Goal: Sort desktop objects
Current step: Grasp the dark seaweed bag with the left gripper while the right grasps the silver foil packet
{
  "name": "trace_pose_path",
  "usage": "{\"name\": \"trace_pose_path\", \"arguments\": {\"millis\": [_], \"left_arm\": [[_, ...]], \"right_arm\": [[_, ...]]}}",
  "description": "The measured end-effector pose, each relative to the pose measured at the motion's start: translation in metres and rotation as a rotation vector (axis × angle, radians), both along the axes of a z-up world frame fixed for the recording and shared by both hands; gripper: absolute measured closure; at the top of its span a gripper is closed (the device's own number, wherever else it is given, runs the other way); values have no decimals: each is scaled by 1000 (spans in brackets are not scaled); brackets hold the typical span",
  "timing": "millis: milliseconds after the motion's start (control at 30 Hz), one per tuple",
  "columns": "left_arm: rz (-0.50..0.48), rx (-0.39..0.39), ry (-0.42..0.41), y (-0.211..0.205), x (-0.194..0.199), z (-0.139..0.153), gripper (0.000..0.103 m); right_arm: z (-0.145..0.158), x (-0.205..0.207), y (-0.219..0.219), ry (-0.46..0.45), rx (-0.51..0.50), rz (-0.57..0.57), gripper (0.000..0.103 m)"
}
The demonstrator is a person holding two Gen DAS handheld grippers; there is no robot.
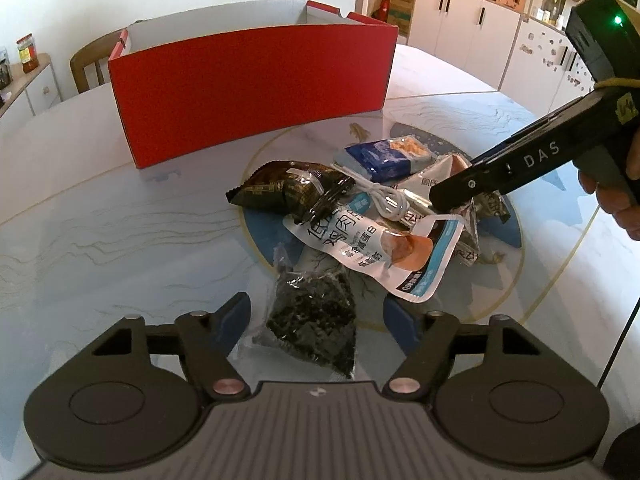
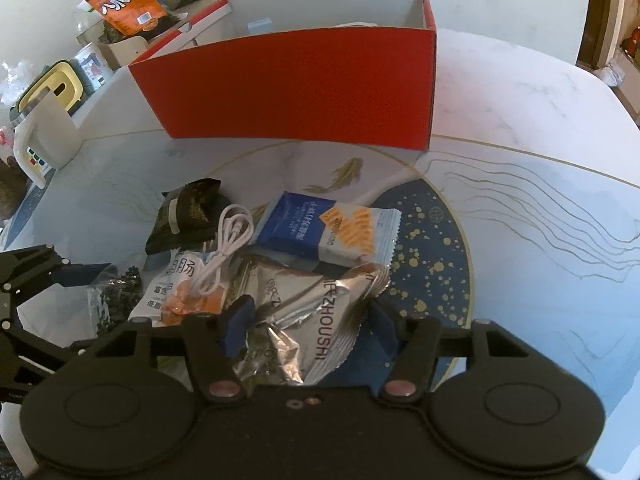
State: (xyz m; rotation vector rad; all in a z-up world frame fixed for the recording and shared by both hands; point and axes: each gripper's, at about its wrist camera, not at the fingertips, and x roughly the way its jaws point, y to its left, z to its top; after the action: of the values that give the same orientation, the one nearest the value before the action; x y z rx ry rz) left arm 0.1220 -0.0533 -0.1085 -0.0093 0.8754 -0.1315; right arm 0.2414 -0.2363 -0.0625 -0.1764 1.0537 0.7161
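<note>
Nearest to me, the left gripper [image 1: 316, 316] stands over a clear bag of dark dried bits [image 1: 310, 316]. Its blue fingers [image 1: 232, 320] are on both sides of the bag, but I see a gap at each side, so I judge they are released and grasp nothing yet. The right gripper [image 2: 310, 320] is low over a silver foil packet [image 2: 316, 312] with letters printed on it. One finger seems to press the left edge of the foil; the other is close to the right edge, and I cannot tell if it touches. So whether this packet is really clamped I cannot say.

I judge that the step in hand is the pick: each gripper takes one packet from the pile. The next move calls for closing fully on the thin, slippery wrappers, then lifting cleanly, because the packets overlap and a neighbour may be dragged along.

A little further lies the rest of the pile, on the blue circle of the counter [image 1: 100, 240]: a white pouch with an orange picture [image 1: 372, 256], a coiled white cable [image 2: 224, 248] on top of it, a dark brown packet [image 1: 288, 192] at the left, and a blue and white packet [image 2: 324, 232] behind.

Beyond the pile stands the red box [image 1: 248, 96], open at the top, well apart from the packets. It is probably where the things go.
</note>
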Motion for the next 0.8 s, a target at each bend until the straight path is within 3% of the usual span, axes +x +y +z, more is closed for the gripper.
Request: {"name": "trace_pose_path", "arguments": {"millis": [267,433,800], "left_arm": [[8,-2,-3,-1,1,2,57],[22,2,-3,-1,1,3,64],[44,-9,-15,1,-1,11,67]], "right_arm": [[2,-3,2,-3,2,11,51],[4,-4,0,-4,8,11,60],[12,-4,-9,-9,19,-12,69]]}}
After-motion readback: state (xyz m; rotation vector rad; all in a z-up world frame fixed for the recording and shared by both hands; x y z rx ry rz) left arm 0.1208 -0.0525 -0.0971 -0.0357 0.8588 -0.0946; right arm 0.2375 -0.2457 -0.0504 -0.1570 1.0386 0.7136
